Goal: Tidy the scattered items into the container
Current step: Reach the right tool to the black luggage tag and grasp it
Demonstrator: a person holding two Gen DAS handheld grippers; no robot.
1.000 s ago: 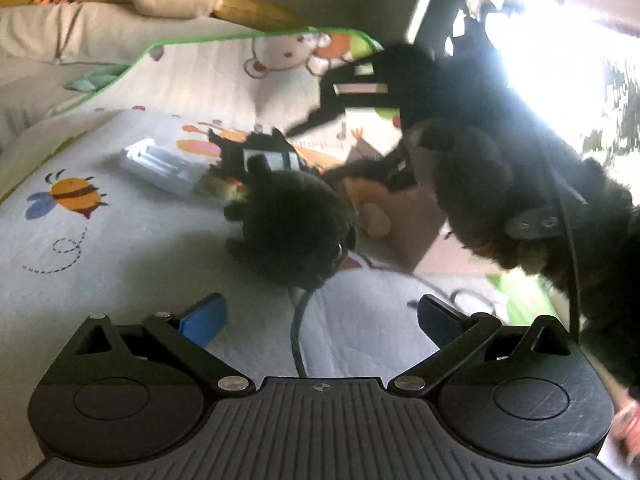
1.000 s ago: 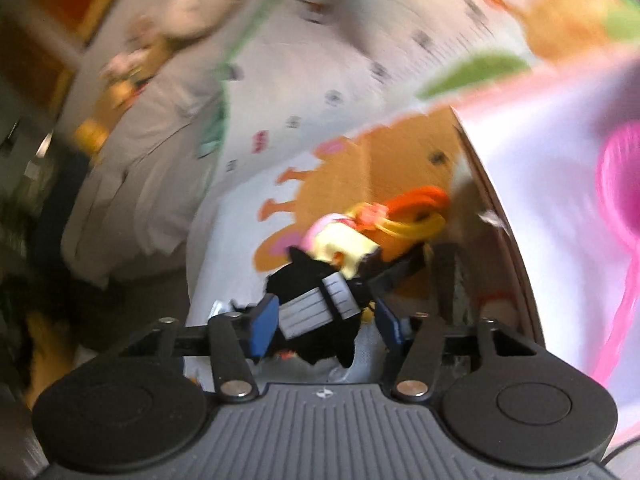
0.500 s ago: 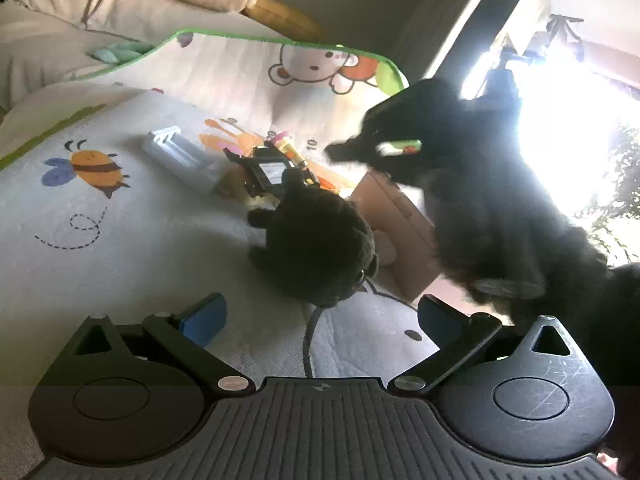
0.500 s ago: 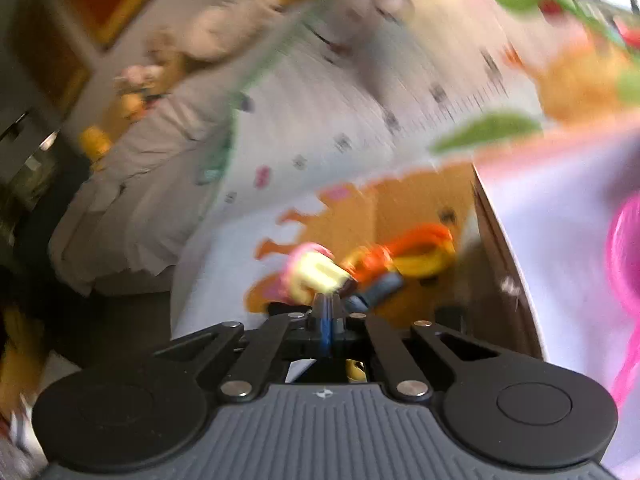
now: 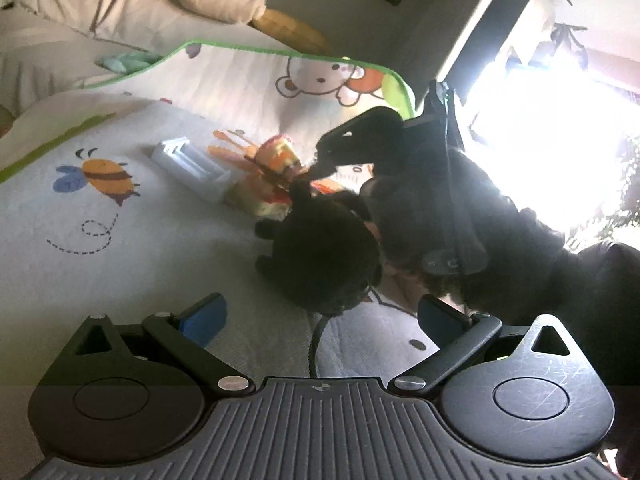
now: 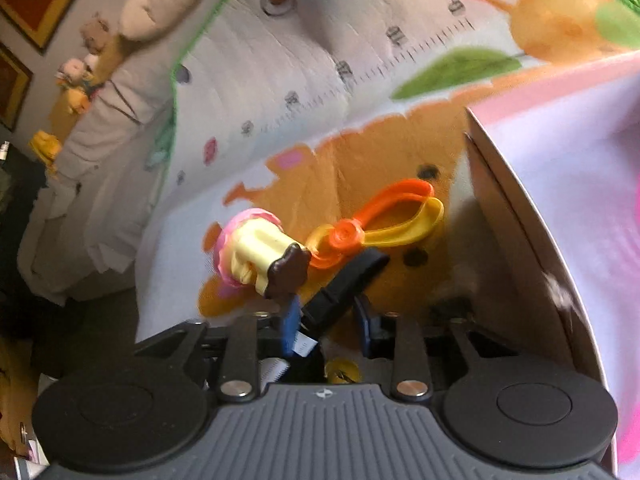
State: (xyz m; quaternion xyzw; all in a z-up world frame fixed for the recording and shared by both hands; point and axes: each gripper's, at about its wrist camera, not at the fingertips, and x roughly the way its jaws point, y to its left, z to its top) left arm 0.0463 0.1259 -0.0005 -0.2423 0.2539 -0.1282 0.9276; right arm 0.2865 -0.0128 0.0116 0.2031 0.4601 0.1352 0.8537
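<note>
Most of the tidying looks undone, judging by how many toys lie loose on the play mat (image 5: 120,280). In the right wrist view the right gripper (image 6: 329,320) hangs low over the mat with its blue pads close together and its jaws opening; a black strap-like piece (image 6: 344,280) runs up between the pads, but I cannot tell whether they press on it. Just past the fingertips, toward 11 o'clock, lies a toy cupcake (image 6: 256,256) with a pink frill and brown star top, and at 1 o'clock from the gripper a pair of orange and yellow toy scissors (image 6: 380,224) touches it. The cardboard box (image 6: 520,216), the likely container, stands at 2 to 3 o'clock, its wall just beside the scissors; its inside is not visible here. In the left wrist view the left gripper (image 5: 320,316) is wide open and empty, hovering above the mat, with a black plush toy (image 5: 320,256) directly ahead at 12 o'clock and a white plastic rack (image 5: 192,168) further off at 11 o'clock. The cupcake, scissors, plush and rack all appear left to gather.
</note>
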